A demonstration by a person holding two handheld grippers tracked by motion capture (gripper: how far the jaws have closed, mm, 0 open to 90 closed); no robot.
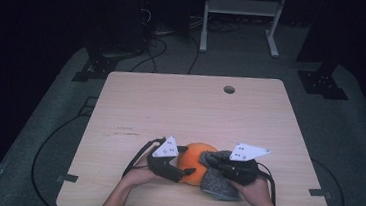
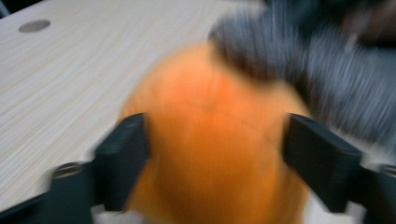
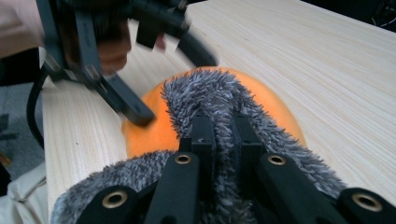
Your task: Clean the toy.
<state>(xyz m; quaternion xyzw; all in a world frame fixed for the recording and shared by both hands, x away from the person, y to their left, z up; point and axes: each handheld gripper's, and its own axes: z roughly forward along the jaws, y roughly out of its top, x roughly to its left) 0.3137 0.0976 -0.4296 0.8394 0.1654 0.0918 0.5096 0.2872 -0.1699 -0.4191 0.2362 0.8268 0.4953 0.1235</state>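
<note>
An orange ball-like cushion (image 1: 195,159) lies near the table's front edge. A grey fuzzy cover (image 1: 219,185) drapes over its right side. My left gripper (image 1: 181,167) comes in from the left; in the left gripper view its jaws (image 2: 215,140) press on both flanks of the orange cushion (image 2: 210,177), with the grey cover (image 2: 299,60) blurred behind. My right gripper (image 1: 216,163) is shut on a ridge of the grey cover (image 3: 205,93), pinched between its jaws (image 3: 222,123) on top of the orange cushion (image 3: 147,133). One of the left gripper's fingers (image 3: 133,109) touches the cushion there.
The light wooden table (image 1: 170,107) has a round cable hole (image 1: 229,89) near its far edge, also seen as the hole (image 2: 34,25). On the floor beyond stand a white frame (image 1: 242,8) and black stand feet (image 1: 323,82), with loose cables.
</note>
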